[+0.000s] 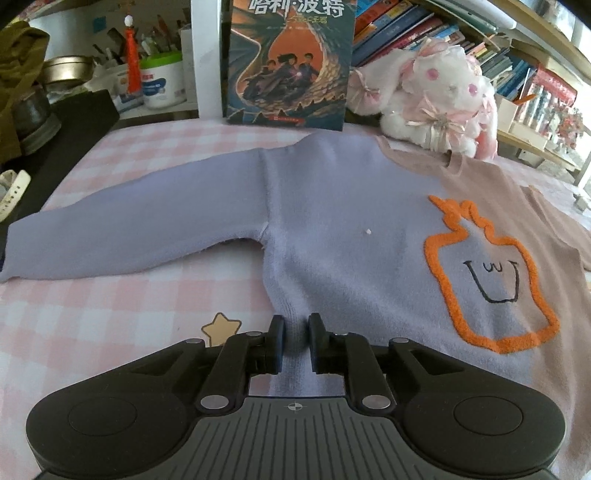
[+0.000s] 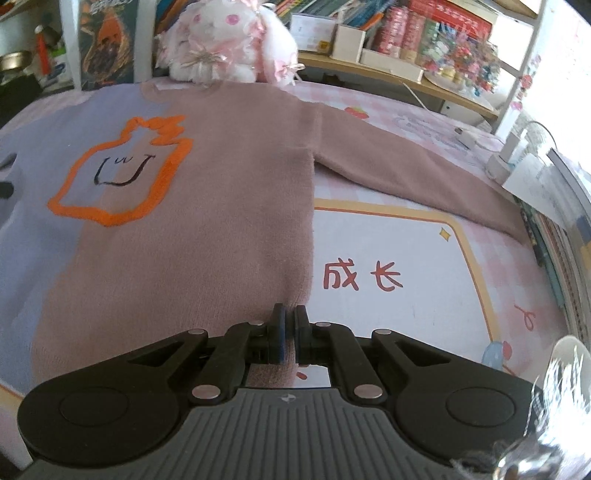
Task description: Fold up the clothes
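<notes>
A sweater lies flat and spread out on the pink checked mat, lilac on its left half [image 1: 332,206] and dusty pink on its right half [image 2: 229,177], with an orange outlined face on the chest [image 1: 487,280]. Both sleeves stretch out sideways. My left gripper [image 1: 295,325] is nearly shut, pinching the lilac hem at the bottom left corner. My right gripper [image 2: 290,314] is shut on the pink hem at the bottom right corner.
A book [image 1: 288,62] stands upright behind the sweater, next to a white and pink plush toy [image 1: 436,99]. Jars and a metal bowl [image 1: 66,70] sit at the back left. Shelves of books [image 2: 424,33] and a white charger [image 2: 502,158] lie to the right.
</notes>
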The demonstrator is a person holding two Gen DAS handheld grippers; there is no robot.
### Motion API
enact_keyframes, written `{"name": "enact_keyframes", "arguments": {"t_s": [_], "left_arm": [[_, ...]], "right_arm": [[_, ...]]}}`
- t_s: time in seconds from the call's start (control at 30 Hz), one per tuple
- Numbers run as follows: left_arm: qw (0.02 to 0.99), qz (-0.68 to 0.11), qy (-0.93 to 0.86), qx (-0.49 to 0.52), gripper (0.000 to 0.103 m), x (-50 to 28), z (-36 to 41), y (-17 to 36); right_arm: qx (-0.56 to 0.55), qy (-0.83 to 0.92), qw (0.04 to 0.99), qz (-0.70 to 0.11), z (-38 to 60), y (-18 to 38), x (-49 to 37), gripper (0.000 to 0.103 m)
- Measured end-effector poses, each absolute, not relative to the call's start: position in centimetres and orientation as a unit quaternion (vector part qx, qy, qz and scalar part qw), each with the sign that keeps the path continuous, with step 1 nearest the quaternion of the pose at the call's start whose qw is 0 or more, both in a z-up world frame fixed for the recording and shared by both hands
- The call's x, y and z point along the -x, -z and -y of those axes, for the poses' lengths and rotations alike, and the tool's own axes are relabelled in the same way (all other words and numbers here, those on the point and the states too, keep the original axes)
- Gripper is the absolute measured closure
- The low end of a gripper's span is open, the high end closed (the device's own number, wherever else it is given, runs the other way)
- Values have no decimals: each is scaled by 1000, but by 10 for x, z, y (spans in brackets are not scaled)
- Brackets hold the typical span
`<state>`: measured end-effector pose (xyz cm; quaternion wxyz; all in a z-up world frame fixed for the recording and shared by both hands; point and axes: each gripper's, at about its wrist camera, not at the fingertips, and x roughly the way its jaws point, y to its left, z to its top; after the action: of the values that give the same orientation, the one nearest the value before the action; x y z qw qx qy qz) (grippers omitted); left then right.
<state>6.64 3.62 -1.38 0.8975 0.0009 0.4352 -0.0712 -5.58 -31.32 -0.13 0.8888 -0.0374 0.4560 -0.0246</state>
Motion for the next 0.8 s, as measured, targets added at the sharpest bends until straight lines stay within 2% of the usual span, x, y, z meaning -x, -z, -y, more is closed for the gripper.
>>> {"name": "enact_keyframes", "arguments": {"t_s": [0.13,0.3,0.67,0.8], "left_arm": [[898,-436,57,-1,85,-53,-35,12],[898,-439,31,8,76,-26,-35,12],[894,-447,-27,26,68,16,-19,8],[894,-445,-47,39,67,27,-15,5]], "right_arm": [[38,5,889,-457,318,1,58,95],[47,-17,889,-455,320,1,59,95],[71,-84,891,-441,334,2,61,94],[74,-97,890,-439,338,2,59,89]]}}
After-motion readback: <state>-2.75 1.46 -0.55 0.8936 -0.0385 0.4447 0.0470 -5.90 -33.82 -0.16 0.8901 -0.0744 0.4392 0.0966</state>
